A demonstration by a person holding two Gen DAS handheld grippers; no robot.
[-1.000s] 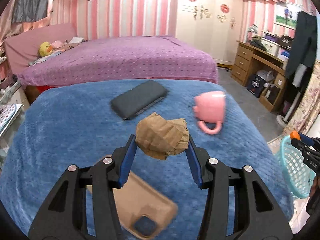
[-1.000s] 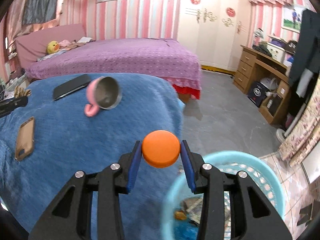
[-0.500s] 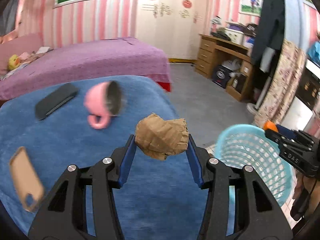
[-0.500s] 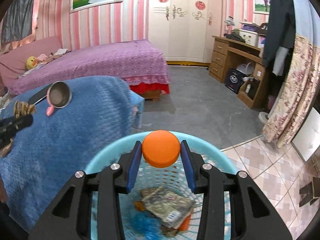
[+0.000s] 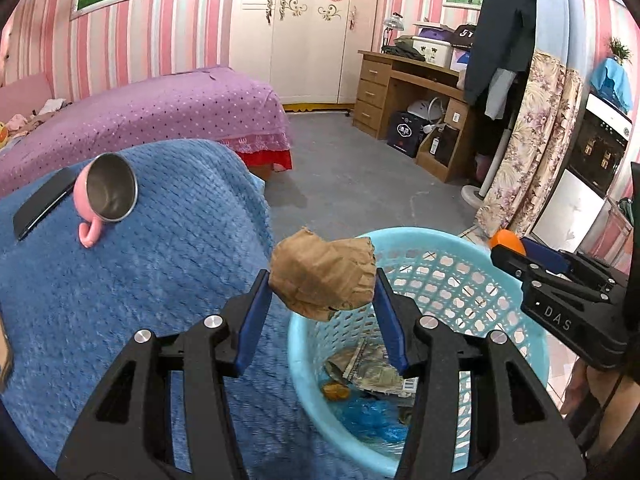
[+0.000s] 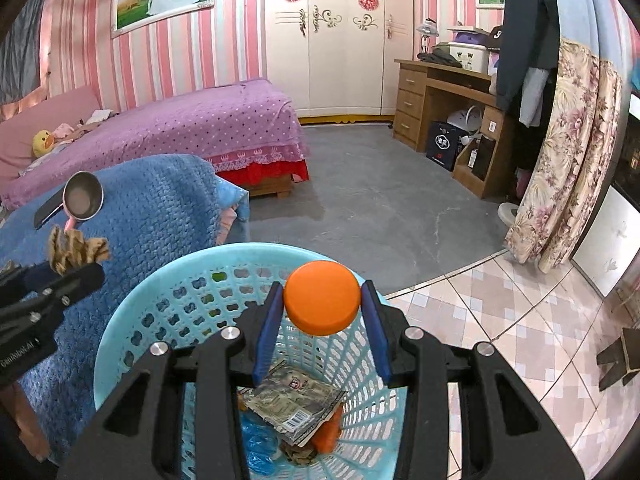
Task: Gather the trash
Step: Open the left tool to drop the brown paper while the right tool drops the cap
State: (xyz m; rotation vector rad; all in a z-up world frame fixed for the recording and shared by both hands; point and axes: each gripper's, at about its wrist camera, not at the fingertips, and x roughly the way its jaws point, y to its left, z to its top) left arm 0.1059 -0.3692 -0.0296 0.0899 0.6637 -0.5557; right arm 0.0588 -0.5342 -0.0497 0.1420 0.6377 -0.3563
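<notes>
Between blue pads [image 5: 256, 320], crumpled brown paper [image 5: 322, 274]

Black-framed claw [image 5: 323, 300], blue pads [image 5: 252, 320], silver screws, white "DAS" lettering

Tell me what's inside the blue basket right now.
The basket holds a printed wrapper, a crumpled blue plastic bag and orange scraps. The gripper bodies hide part of its floor.

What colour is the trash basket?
Light blue basket, clearest in the right wrist view.
</notes>
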